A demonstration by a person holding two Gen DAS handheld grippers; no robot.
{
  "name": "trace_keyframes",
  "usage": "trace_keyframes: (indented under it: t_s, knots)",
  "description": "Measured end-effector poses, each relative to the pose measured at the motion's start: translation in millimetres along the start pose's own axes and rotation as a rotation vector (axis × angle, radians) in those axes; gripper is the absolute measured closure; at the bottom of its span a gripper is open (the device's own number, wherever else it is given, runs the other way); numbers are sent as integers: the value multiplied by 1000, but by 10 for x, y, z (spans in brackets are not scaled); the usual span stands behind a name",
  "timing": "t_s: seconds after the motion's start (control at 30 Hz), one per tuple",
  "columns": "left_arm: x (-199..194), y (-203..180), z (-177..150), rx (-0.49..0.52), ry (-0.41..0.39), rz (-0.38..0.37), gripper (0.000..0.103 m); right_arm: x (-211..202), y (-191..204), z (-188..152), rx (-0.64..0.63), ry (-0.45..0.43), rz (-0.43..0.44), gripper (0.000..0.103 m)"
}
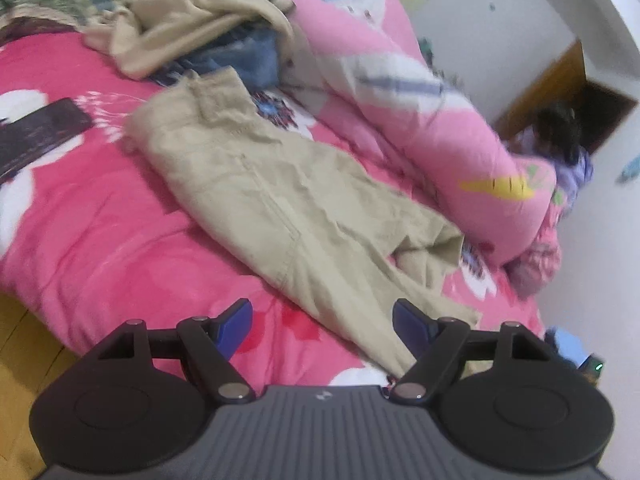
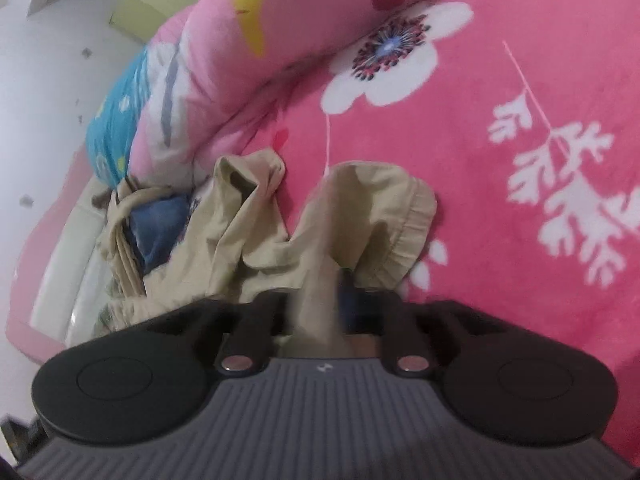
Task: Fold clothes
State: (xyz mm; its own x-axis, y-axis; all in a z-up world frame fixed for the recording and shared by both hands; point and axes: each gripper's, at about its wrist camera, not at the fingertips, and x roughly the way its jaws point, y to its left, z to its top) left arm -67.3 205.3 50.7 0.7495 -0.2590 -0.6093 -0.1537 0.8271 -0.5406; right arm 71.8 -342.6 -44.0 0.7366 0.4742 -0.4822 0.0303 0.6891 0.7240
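While the left gripper (image 1: 322, 322) hangs above the near edge of the bed with its blue-padded fingers (image 1: 234, 324) spread apart and nothing between them, the khaki trousers (image 1: 280, 200) lie stretched across the pink floral blanket (image 1: 100, 232) in front of it, waistband toward the far left and legs running down to the near right. One leg end passes under the gripper's right finger; whether they touch is unclear. At the left edge of that view a dark rectangular item (image 1: 36, 136) sits on the blanket, well apart from the trousers. Behind the waistband a heap of other clothes (image 1: 192, 28) is piled, a beige garment on top and blue fabric beneath. Further right, a rolled pink quilt (image 1: 440, 136) runs along the far side of the bed, beside the trousers' upper leg. Wooden floor (image 1: 16, 360) shows at the lower left corner.

In the right wrist view, the pink quilt (image 2: 304, 12) lies at upper left and the heap with blue fabric (image 2: 160, 224) sits at left. The right gripper (image 2: 320, 312) is closed on a fold of the khaki trousers (image 2: 360, 216), the cloth rising bunched between its fingers, with a hemmed leg opening just beyond. To the right, the pink floral blanket (image 2: 520, 80) lies bare.
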Motion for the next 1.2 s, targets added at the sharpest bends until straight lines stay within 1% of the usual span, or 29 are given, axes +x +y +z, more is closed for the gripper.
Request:
trace_keyframes:
  t_s: [0.03, 0.1, 0.17, 0.2, 0.23, 0.27, 0.3, 0.33, 0.37, 0.4, 0.47, 0.5, 0.53, 0.63, 0.67, 0.7, 0.73, 0.77, 0.8, 0.87, 0.9, 0.97, 1.03, 1.1, 1.13, 1.17, 1.2]
  knots:
    - [-61, 3, -20, -2, -12, 9, 25, -159, 72, -26, -34, -61, 17, 100]
    - [-152, 13, -19, 12, -34, 32, 25, -586, 288, -130, -151, -232, 18, 100]
    - [-196, 41, -10, 23, -50, 46, 25, -1016, 460, -279, -268, -394, -25, 99]
    - [-164, 59, 8, 23, -51, 45, 25, -1176, 502, -349, -310, -448, -61, 99]
    - [-131, 78, 25, 23, -52, 44, 25, -1266, 503, -402, -337, -470, -112, 96]
    - [-98, 97, 43, 23, -53, 43, 25, -1314, 479, -442, -356, -473, -172, 92]
    - [-25, 131, 68, 14, -51, 41, 25, -1313, 423, -459, -360, -448, -245, 82]
    - [47, 165, 93, 4, -48, 39, 25, -1266, 337, -453, -350, -398, -329, 50]
    - [119, 199, 117, -6, -46, 36, 25, -1220, 250, -448, -338, -347, -412, 33]
    - [193, 232, 136, -19, -43, 23, 25, -1221, 199, -452, -323, -332, -478, 33]
    - [327, 294, 163, -32, -43, -1, 25, -1311, 158, -479, -284, -364, -583, 33]
    - [386, 323, 171, -33, -46, -11, 25, -1375, 186, -489, -269, -395, -615, 33]
    - [434, 354, 174, -28, -57, -15, 25, -1406, 324, -499, -285, -430, -599, 33]
    - [575, 500, 211, -32, -93, -27, 25, -1357, 920, -537, -408, -506, -469, 32]
    - [614, 552, 230, -33, -103, -35, 25, -1249, 1166, -551, -476, -499, -402, 29]
    - [652, 603, 249, -35, -113, -42, 25, -1026, 1457, -571, -570, -447, -303, 27]
    - [657, 661, 269, -40, -123, -49, 25, -755, 1733, -602, -657, -371, -191, 21]
    - [663, 718, 290, -45, -133, -55, 25, -458, 1986, -655, -731, -290, -82, 18]
    - [668, 776, 310, -50, -143, -62, 25, -127, 2221, -744, -802, -213, 6, 18]
    - [679, 890, 351, -60, -163, -75, 25, 579, 2672, -957, -947, -59, 151, 16]
    - [684, 948, 371, -65, -172, -82, 25, 930, 2882, -1081, -1017, 8, 201, 16]
    - [695, 1063, 412, -74, -192, -95, 25, 1621, 3223, -1335, -1120, 110, 238, 16]
    - [707, 1171, 449, -83, -210, -101, 26, 2241, 3444, -1487, -1143, 208, 255, 16]
    - [729, 1265, 496, -83, -217, -108, 26, 2772, 3523, -1546, -1118, 309, 257, 17]
    - [745, 1305, 513, -83, -221, -111, 26, 2974, 3522, -1563, -1100, 358, 254, 21]
    - [764, 1346, 531, -85, -222, -113, 26, 3132, 3508, -1578, -1079, 409, 264, 45]
    - [789, 1392, 547, -89, -220, -115, 26, 3202, 3462, -1580, -1056, 456, 290, 62]
